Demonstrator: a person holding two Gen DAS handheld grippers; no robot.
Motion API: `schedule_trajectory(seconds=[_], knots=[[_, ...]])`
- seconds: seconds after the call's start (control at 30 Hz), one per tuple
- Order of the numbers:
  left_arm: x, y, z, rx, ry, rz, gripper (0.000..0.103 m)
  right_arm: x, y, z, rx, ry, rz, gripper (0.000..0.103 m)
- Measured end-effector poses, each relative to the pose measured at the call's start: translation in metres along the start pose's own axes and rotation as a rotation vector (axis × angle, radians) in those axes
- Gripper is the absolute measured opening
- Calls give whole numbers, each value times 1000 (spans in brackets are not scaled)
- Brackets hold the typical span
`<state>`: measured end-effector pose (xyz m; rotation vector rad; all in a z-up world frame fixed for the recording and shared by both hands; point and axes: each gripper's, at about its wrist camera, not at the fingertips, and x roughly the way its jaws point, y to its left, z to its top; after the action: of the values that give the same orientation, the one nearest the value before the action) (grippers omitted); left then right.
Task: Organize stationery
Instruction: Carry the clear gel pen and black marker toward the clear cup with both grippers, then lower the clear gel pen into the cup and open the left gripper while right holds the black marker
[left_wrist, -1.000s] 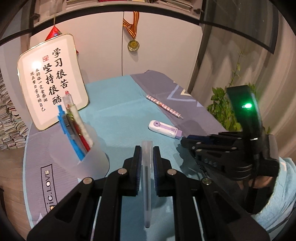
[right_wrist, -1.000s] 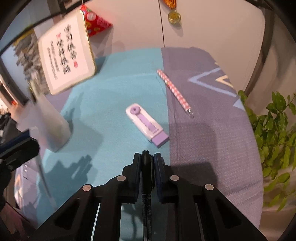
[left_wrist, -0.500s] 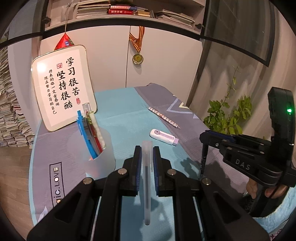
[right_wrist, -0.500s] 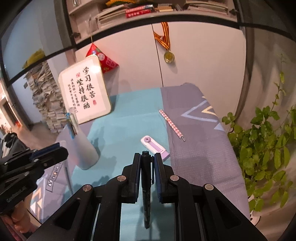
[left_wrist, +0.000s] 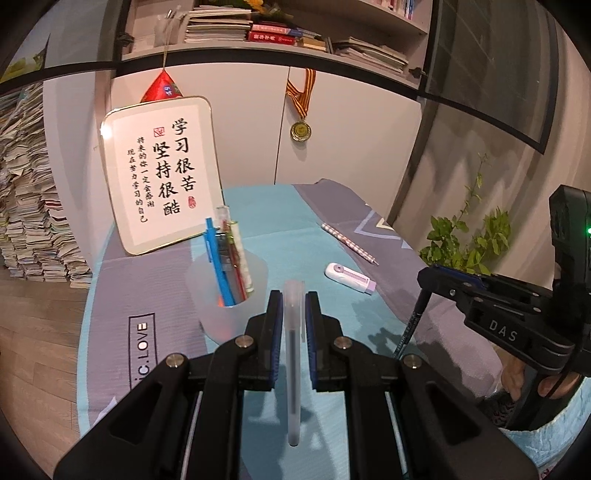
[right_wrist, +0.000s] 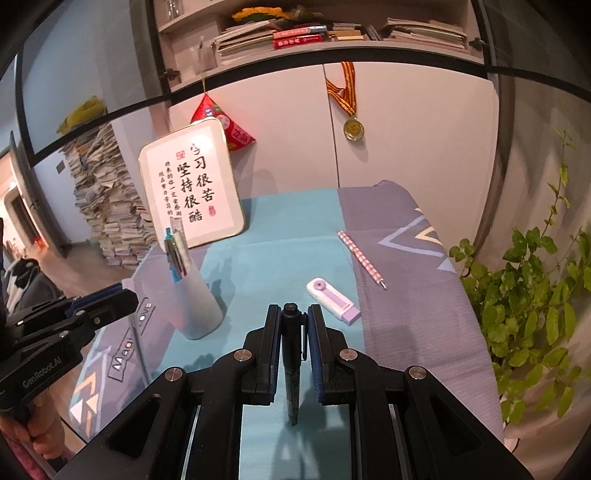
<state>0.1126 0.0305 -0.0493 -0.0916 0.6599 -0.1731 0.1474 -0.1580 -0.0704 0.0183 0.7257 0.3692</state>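
Note:
My left gripper is shut on a clear pen, held upright above the table. My right gripper is shut on a black pen, also held upright; it shows at the right of the left wrist view. A frosted white pen cup with several pens stands left of centre; it also shows in the right wrist view. A white and purple eraser and a pink checked pencil lie on the table to the right, also in the left wrist view as eraser and pencil.
A white framed calligraphy sign leans against the cabinet behind the cup. A medal hangs on the cabinet door. A green plant stands off the table's right edge. Stacks of books stand on the floor at left.
Both grippers have risen and pulled back from the table, each still holding its pen. The cup, eraser and pencil now look smaller and farther away.

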Motion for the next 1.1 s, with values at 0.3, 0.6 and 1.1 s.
schedule_trajectory(seconds=[0.3, 0.6, 1.1], knots=[[-10, 11, -1, -13, -20, 14, 10, -3, 11, 1, -9, -8, 2, 15], [-34, 15, 19, 14, -97, 51, 10, -4, 26, 14, -20, -34, 20, 15], [-36, 35, 64, -20, -191, 89, 10, -15, 62, 42, -86, -123, 55, 15]])
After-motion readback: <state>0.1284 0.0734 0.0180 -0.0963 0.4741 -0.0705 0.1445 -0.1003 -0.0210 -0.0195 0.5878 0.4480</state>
